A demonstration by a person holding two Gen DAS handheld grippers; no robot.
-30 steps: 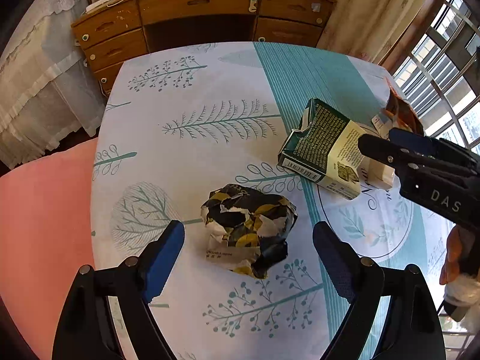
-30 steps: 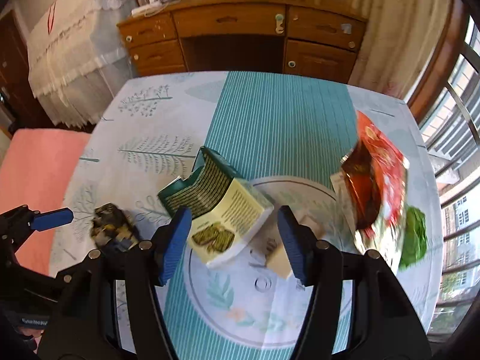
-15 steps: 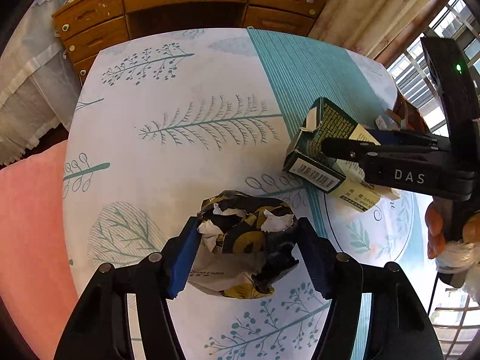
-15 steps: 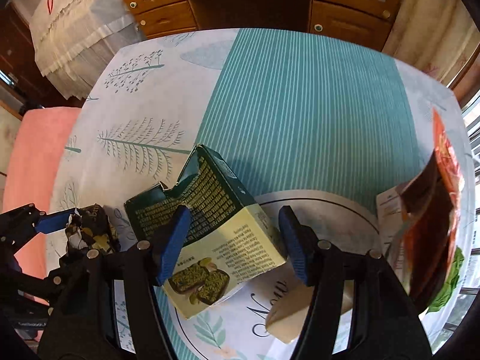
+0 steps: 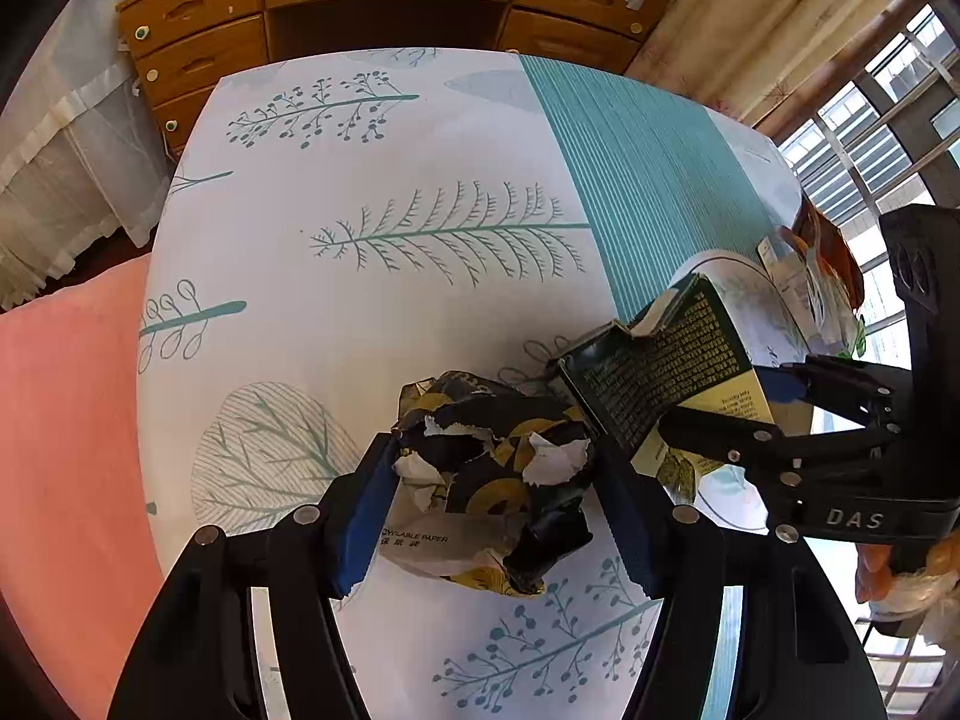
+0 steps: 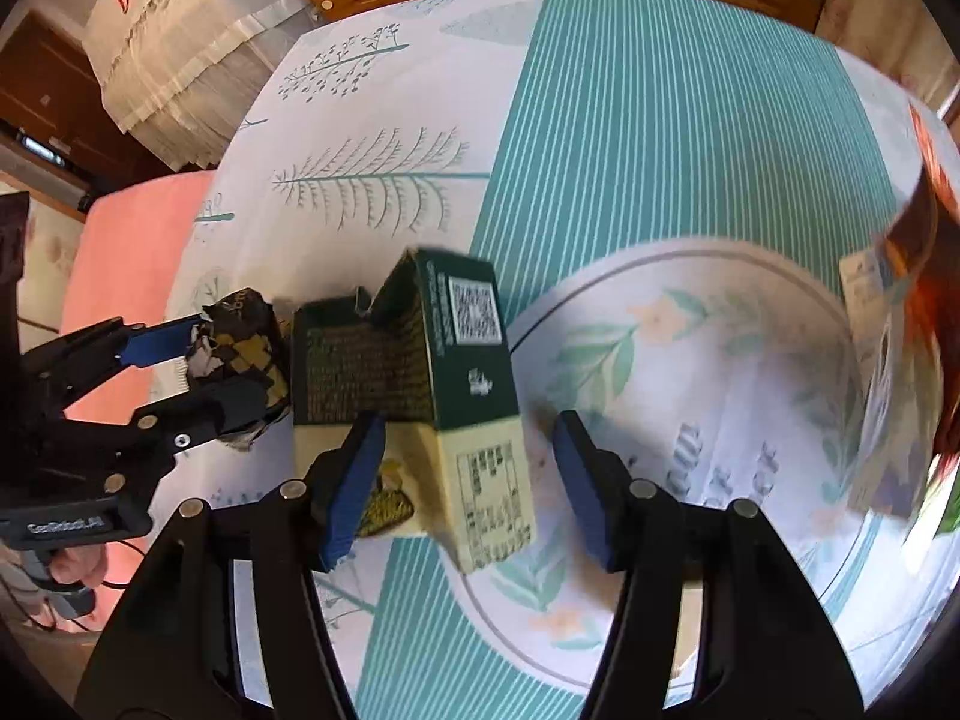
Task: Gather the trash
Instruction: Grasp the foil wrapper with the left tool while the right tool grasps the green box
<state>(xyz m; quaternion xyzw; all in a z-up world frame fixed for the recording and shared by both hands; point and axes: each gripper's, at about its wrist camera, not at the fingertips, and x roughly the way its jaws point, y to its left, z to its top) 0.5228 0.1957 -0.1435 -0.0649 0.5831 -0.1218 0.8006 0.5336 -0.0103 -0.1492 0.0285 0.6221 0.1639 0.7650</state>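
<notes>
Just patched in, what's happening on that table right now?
A person is clearing trash with two handheld grippers. The left gripper is shut on the crumpled black-and-yellow paper wad. The right gripper is open, straddling the torn green-and-cream cardboard carton; only its left pad seems to touch it. A red-orange foil snack wrapper remains at the patterned tablecloth's right edge.

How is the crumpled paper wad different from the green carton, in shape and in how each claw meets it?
The crumpled paper wad is a torn black-and-yellow ball; the green carton is a boxy pack, torn open on top. The left claw is shut on the wad; the right claw straddles the carton with a gap at one finger. Both are trash on the tablecloth.
</notes>
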